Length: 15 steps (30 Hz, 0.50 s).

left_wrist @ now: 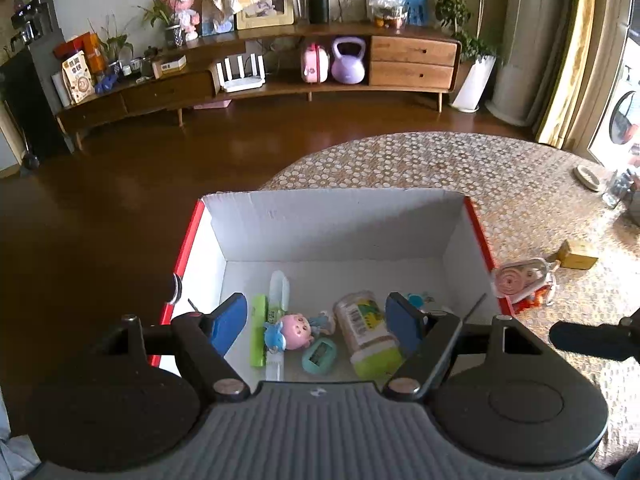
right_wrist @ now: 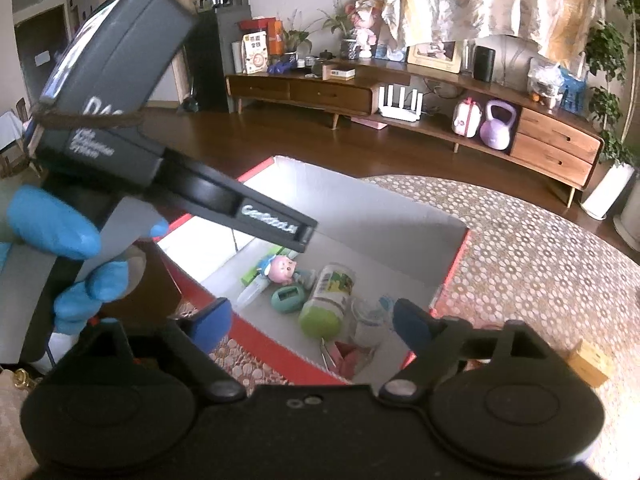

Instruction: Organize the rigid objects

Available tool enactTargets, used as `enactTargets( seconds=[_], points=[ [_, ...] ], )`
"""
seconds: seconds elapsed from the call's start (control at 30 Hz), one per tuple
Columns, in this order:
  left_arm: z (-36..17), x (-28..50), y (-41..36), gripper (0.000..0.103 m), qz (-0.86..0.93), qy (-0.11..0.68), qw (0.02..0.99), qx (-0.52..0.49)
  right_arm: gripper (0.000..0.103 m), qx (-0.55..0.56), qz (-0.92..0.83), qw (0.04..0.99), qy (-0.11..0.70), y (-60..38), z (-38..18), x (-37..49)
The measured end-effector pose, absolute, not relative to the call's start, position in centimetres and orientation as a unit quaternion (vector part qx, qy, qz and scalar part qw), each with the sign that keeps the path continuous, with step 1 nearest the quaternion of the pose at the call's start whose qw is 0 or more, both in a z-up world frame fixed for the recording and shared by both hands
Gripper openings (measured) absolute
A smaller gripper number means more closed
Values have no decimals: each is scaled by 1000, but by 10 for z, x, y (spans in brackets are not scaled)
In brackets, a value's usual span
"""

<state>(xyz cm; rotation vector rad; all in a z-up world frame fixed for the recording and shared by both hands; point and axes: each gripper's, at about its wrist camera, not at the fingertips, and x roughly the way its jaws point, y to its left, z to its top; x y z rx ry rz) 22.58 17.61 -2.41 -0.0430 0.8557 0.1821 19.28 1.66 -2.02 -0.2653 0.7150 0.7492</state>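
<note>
A red cardboard box (left_wrist: 336,224) with a white inside stands on the patterned table. In it lie a pink toy figure (left_wrist: 296,330), a green-lidded jar (left_wrist: 366,332), a green marker (left_wrist: 258,328), a teal gadget (left_wrist: 319,356) and a white tube (left_wrist: 279,292). My left gripper (left_wrist: 316,320) hovers open above them, holding nothing. In the right wrist view my right gripper (right_wrist: 312,324) is open and empty over the box's near rim (right_wrist: 280,344). Below it lie the jar (right_wrist: 328,296), the toy (right_wrist: 282,268) and a clear item (right_wrist: 368,320). A blue-gloved hand (right_wrist: 52,220) holds the left gripper (right_wrist: 276,224).
Beside the box's right wall lie a packaged pink spiral item (left_wrist: 520,282) and a small yellow carton (left_wrist: 576,256). A plate (left_wrist: 586,178) sits near the table's far right edge. The table (right_wrist: 540,260) drops to a brown floor, with a wooden sideboard (left_wrist: 412,62) beyond.
</note>
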Motion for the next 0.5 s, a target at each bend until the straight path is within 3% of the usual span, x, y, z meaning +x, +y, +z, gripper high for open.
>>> enactTargets(
  seconds=[0.5],
  points=[
    [-5,174,129,80,72,364,928,-18,100,-98,345,872,333,-57,-1,160]
  ],
)
